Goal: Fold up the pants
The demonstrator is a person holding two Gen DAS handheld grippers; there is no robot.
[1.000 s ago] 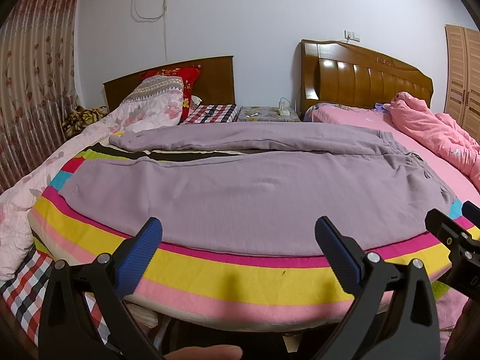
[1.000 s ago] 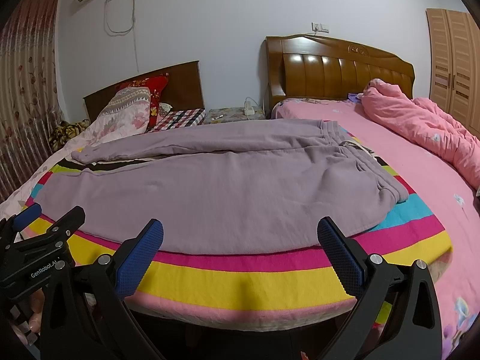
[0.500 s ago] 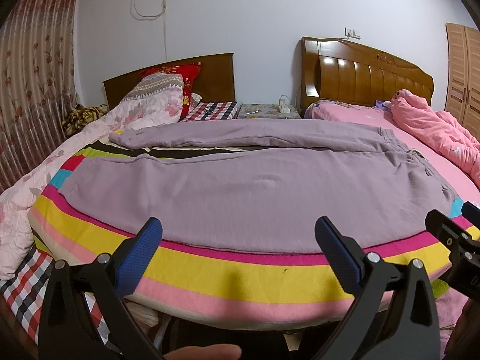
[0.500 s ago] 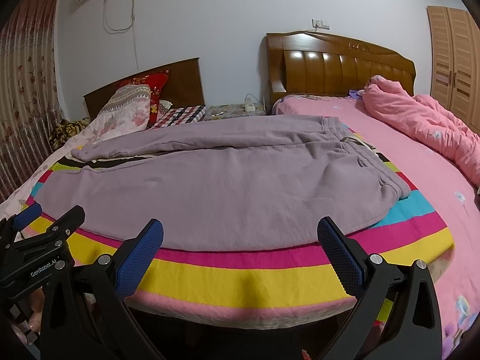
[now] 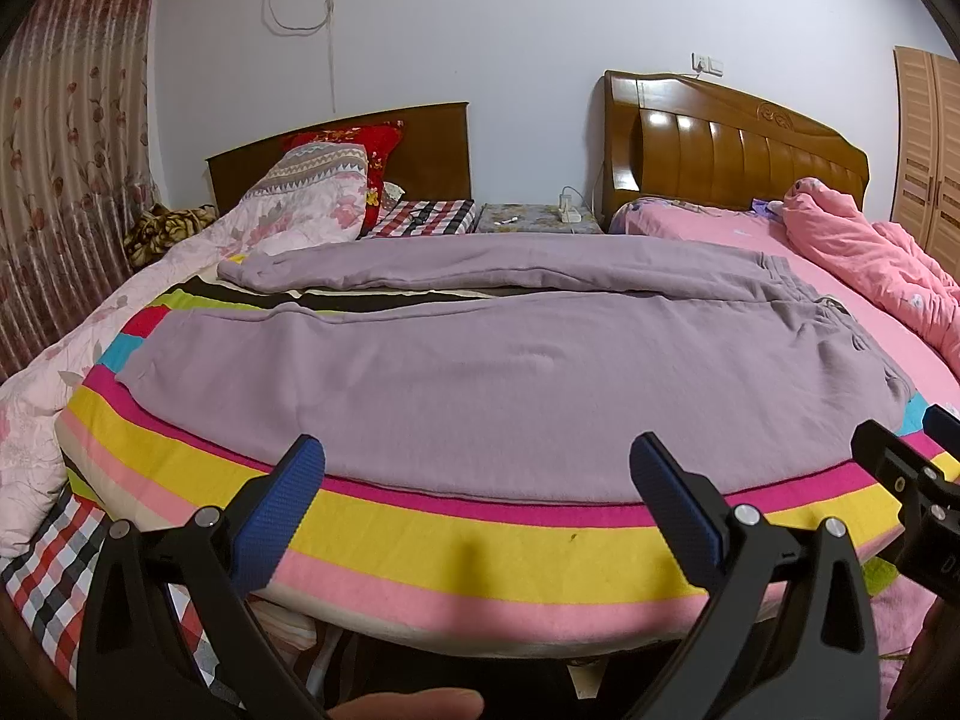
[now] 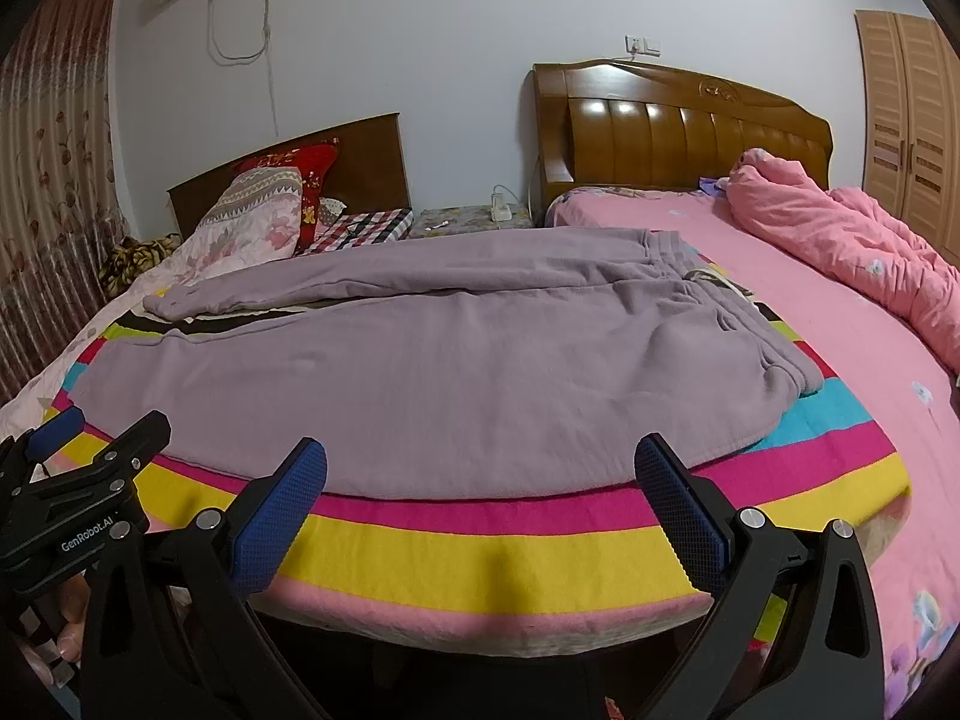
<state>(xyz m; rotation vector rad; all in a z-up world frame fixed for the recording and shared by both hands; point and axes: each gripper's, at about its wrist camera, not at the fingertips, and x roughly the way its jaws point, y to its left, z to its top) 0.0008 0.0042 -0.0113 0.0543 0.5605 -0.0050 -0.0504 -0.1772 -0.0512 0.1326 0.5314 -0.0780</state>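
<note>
Pants (image 5: 510,372) flat beyond both grippers' wide-spread fingers (image 5: 276,516) (untouched; on striped blanket (image 6: 480,546))

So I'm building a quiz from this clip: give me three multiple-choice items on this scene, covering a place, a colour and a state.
1. Where do the pants lie?
A on the striped blanket
B on the floor
C on the nightstand

2. What colour are the pants?
A green
B purple
C white

3. How are the two hand-held grippers, left and right?
A both shut on cloth
B one open, one shut
C both open, empty

Answers: 1 A, stripes show all around the pants. 2 B, the cloth is plain dull purple. 3 C, each pair of blue pads stands wide apart with nothing between.
</note>
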